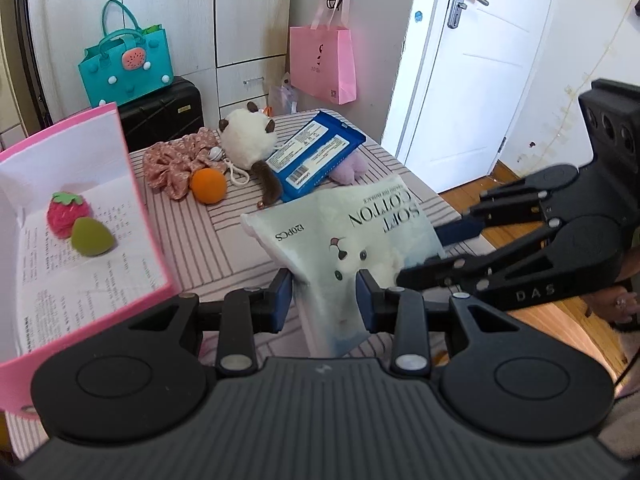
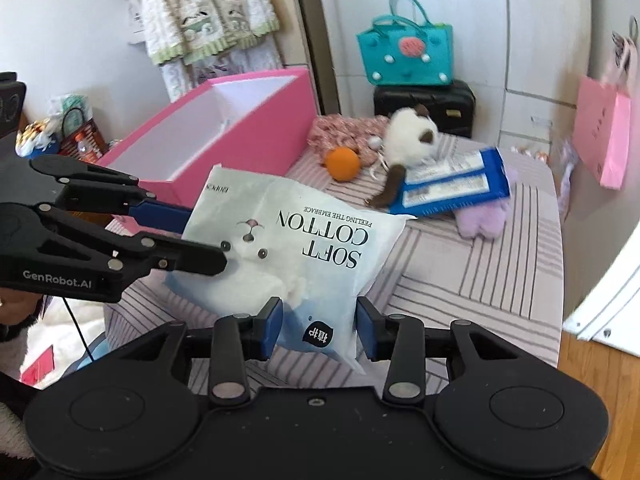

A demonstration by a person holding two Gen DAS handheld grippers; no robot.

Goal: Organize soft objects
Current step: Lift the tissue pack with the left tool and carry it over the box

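Note:
A white "Soft Cotton" pack [image 1: 352, 248] [image 2: 296, 248] is held above the striped table between both grippers. My left gripper [image 1: 324, 300] is shut on its one edge, and my right gripper [image 2: 318, 326] is shut on the other. The right gripper also shows in the left wrist view [image 1: 440, 248], the left one in the right wrist view [image 2: 200, 236]. The pink box [image 1: 132, 184] [image 2: 276, 120] stands at the left and holds a strawberry toy [image 1: 66, 210] and a green sponge [image 1: 91, 237].
On the table [image 1: 224, 240] lie an orange ball [image 1: 208, 185] [image 2: 342, 163], a floral scrunchie [image 1: 176, 162], a white plush cat [image 1: 248, 140] [image 2: 410, 136], a blue wipes pack [image 1: 316, 152] [image 2: 452, 184] and a purple plush [image 2: 484, 220]. A door [image 1: 472, 60] is at the right.

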